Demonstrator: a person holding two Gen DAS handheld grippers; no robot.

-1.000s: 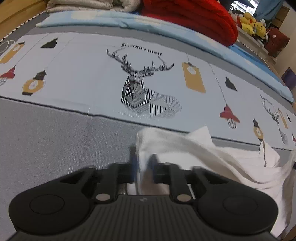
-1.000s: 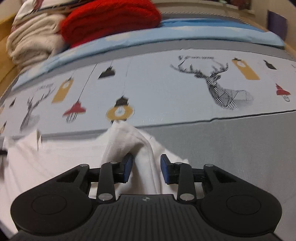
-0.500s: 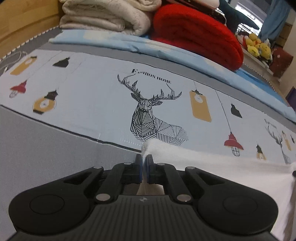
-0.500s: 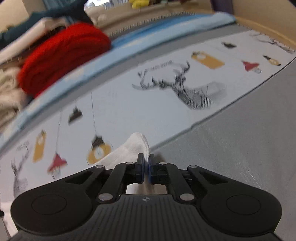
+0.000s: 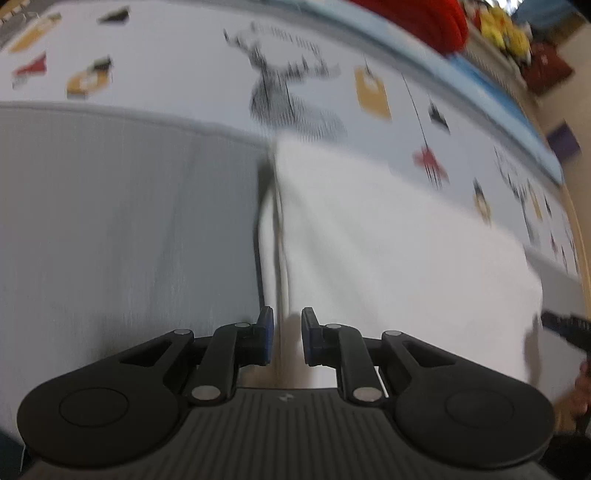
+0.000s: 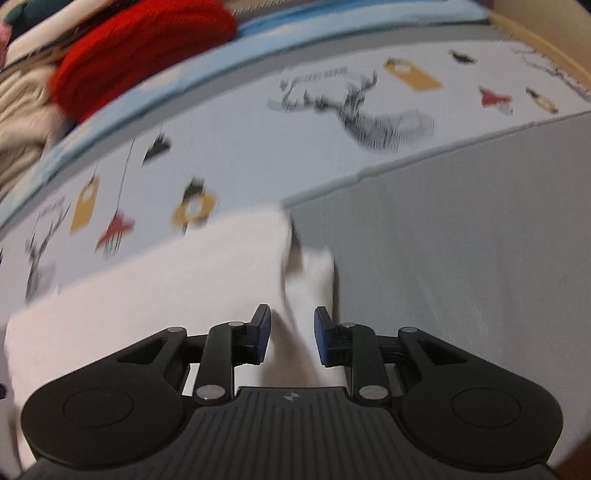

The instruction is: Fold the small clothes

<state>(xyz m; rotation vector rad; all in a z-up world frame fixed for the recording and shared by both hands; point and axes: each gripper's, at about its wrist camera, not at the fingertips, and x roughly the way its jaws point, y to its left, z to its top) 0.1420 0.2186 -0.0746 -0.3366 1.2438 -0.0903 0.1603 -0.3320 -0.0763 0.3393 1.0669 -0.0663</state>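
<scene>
A white garment lies spread flat on the bed, its left edge running up from between my left fingers. My left gripper is open over that edge, jaws a little apart, holding nothing. In the right wrist view the same white garment lies flat with a folded corner at its right end. My right gripper is open over that corner, with cloth between the jaws but not pinched. The other gripper's black tip shows at the far right of the left wrist view.
The bed has a grey sheet and a pale printed cover with deer and lamps. A red knitted blanket and beige folded bedding are stacked at the back. Yellow plush toys sit beyond the bed.
Half a second ago both grippers were shut on the garment and held it up. Now both have opened and the garment lies flat on the bed. Both views are motion-blurred.
</scene>
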